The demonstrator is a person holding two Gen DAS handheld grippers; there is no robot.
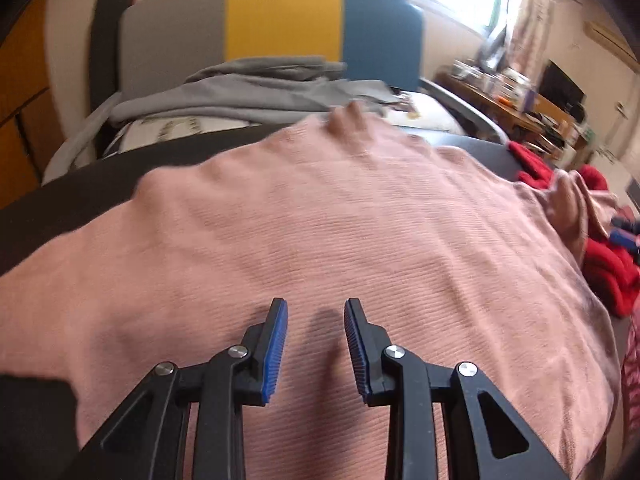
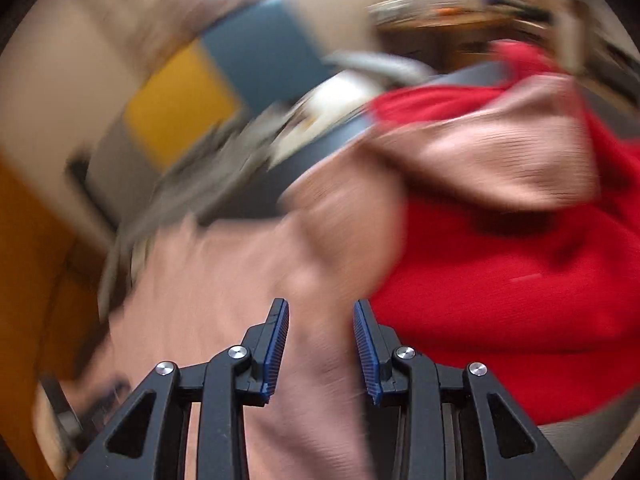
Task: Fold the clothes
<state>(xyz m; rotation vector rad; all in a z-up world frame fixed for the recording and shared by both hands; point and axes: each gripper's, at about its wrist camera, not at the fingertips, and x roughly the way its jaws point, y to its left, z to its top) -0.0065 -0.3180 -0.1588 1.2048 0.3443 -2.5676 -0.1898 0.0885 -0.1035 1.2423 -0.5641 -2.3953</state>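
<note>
1. Your left gripper (image 1: 316,308) hovers over the pink knit garment (image 1: 320,220), jaws parted to a moderate gap, blue pads facing each other. No cloth sits between them; only their shadow falls on the knit.
2. Your right gripper (image 2: 322,310) shows a similar moderate gap. A band of pink cloth (image 2: 312,360) runs in line with that gap, but the view is smeared and you cannot tell whether the pads touch it.
3. Pink garment, left wrist view: spread broad and mostly flat over the dark table (image 1: 100,176). Far edge runs from 9 to 1 o'clock, with a small raised wrinkle at 12. Right edge drops away toward 4 o'clock.
4. Open room: bare dark table shows beyond the far edge, from 9 round to 11 o'clock, and again as a thin strip at 1 o'clock.
5. At 3 o'clock the pink cloth bunches into a folded flap against a red garment (image 1: 608,272); the two touch there. In the right wrist view the red garment (image 2: 500,280) fills 1 to 4 o'clock, with a pink flap lying across its upper part.
6. Beyond the table at 12 o'clock: a chair (image 1: 280,24) with a back in grey, yellow and blue panels, grey clothing (image 1: 256,92) heaped on its seat.
7. Room: a bright window at 1 o'clock, a cluttered wooden desk (image 1: 504,96) at 2 o'clock, orange-brown panels at 9 o'clock.
</note>
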